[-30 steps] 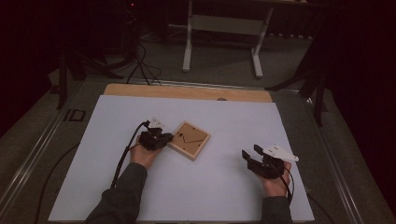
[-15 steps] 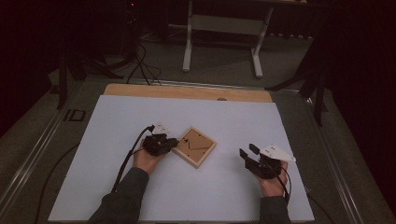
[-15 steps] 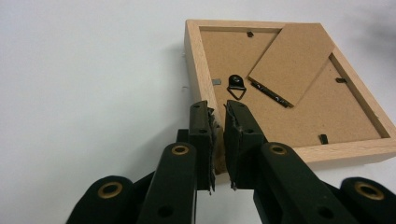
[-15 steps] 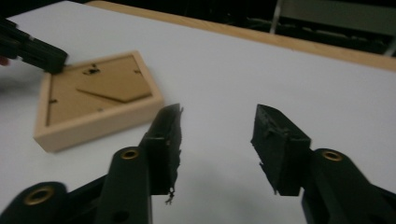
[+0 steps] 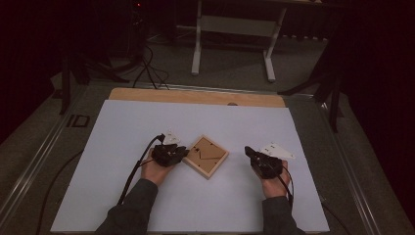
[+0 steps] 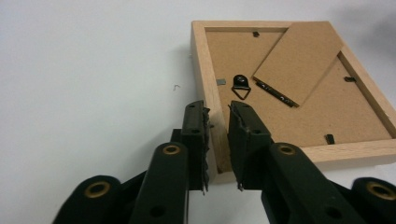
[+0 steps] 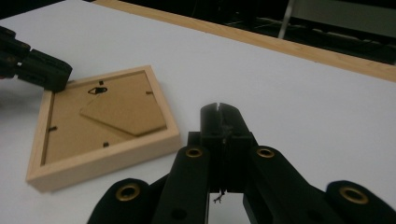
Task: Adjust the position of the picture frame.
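1. White sheet [image 5: 147,127] covers my table; dark room beyond.
2. Square pale wooden picture frame [image 5: 208,156] lies face-down mid-sheet.
3. My left gripper [image 6: 217,116] straddles its rim, jaws just eased open.
4. My right gripper [image 7: 219,114], right of the frame, just closed empty.

Dark grey sleeves [image 5: 128,215] at lower frame; 2 black grippers, left [image 6: 217,114] and right [image 7: 220,108], brass-ringed screws, trailing black cables.

The high view is dimly lit: the white table sheet [image 5: 147,132] is evenly lit from above, while the upper edges and corners are lost in darkness. The gripper views are brighter; soft shadows are cast at the upper right, and the far background is blurred.
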Tool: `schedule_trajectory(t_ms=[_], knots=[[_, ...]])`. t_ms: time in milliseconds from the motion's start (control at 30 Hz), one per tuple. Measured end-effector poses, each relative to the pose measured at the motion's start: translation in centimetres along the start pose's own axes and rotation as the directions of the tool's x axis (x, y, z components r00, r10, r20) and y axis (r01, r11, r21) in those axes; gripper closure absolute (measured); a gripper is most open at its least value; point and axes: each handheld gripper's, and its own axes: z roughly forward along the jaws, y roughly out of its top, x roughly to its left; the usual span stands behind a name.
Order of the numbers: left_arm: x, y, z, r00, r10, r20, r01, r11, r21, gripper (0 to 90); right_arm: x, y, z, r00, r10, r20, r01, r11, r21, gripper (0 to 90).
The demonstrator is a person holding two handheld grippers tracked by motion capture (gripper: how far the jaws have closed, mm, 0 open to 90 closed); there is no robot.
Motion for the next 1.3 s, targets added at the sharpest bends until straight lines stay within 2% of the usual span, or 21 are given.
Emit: schedule_trajectory(t_ms=[67,100,133,200,300,433,633,667,700,800,900,1033,1300], knots=[[-0.2,-0.2,-0.6,0.9997,-0.002,-0.025,0.002,0.9998,-0.022,73.8,0.0,0.2,0.7,0.9999,-0.005,-0.012,0.006,1.000,0.014,89.5],[-0.2,-0.2,-0.6,0.9997,-0.002,-0.025,0.002,0.9998,-0.022,73.4,0.0,0.2,0.7,0.9999,-0.005,-0.012,0.006,1.000,0.014,89.5],[-0.2,-0.4,-1.2,0.9993,-0.012,-0.035,0.010,0.9989,-0.046,73.1,0.1,0.4,1.5,0.9997,-0.016,-0.017,0.017,0.999,0.036,89.5],[0.0,-1.0,-2.5,0.9985,-0.043,-0.033,0.040,0.9955,-0.085,73.0,0.1,0.5,2.0,0.9995,-0.023,-0.023,0.024,0.998,0.050,89.5],[0.0,-1.7,-3.4,0.9970,-0.075,-0.022,0.073,0.9927,-0.096,72.9,0.0,0.8,2.8,0.9986,0.006,-0.052,-0.002,0.998,0.061,89.5],[-0.3,-2.6,-4.2,0.9959,-0.089,-0.018,0.087,0.9925,-0.086,73.9,0.3,1.2,4.0,0.9982,-0.006,-0.059,0.012,0.995,0.099,89.5],[-1.0,-3.8,-3.7,0.9959,-0.090,-0.006,0.090,0.9947,-0.050,74.7,0.6,1.0,5.6,0.9979,-0.008,-0.065,0.018,0.988,0.151,89.5],[-1.0,-3.8,-3.7,0.9959,-0.090,-0.006,0.090,0.9947,-0.050,75.3,0.6,1.0,5.6,0.9979,-0.008,-0.065,0.018,0.988,0.151,89.5],[-1.2,-3.8,-3.6,0.9979,-0.065,0.001,0.065,0.9970,-0.042,78.0,0.6,0.7,6.1,0.9975,0.004,-0.071,0.008,0.986,0.165,89.5],[-1.3,-3.8,-3.5,0.9982,-0.056,0.021,0.057,0.9977,-0.036,84.1,0.7,0.5,6.4,0.9976,0.005,-0.069,0.007,0.984,0.178,89.5],[-1.5,-3.8,-3.0,0.9980,-0.051,0.037,0.051,0.9987,-0.002,89.4,0.6,0.3,7.0,0.9977,0.008,-0.067,0.005,0.982,0.191,89.5],[-1.9,-3.5,-2.5,0.9991,-0.039,0.018,0.038,0.9990,0.022,89.5,0.5,0.2,7.3,0.9976,0.004,-0.069,0.010,0.980,0.199,89.5],[-2.5,-3.5,-1.6,0.9996,-0.022,0.019,0.021,0.9986,0.048,89.6,0.6,0.2,8.0,0.9962,0.002,-0.088,0.016,0.978,0.208,89.5]])
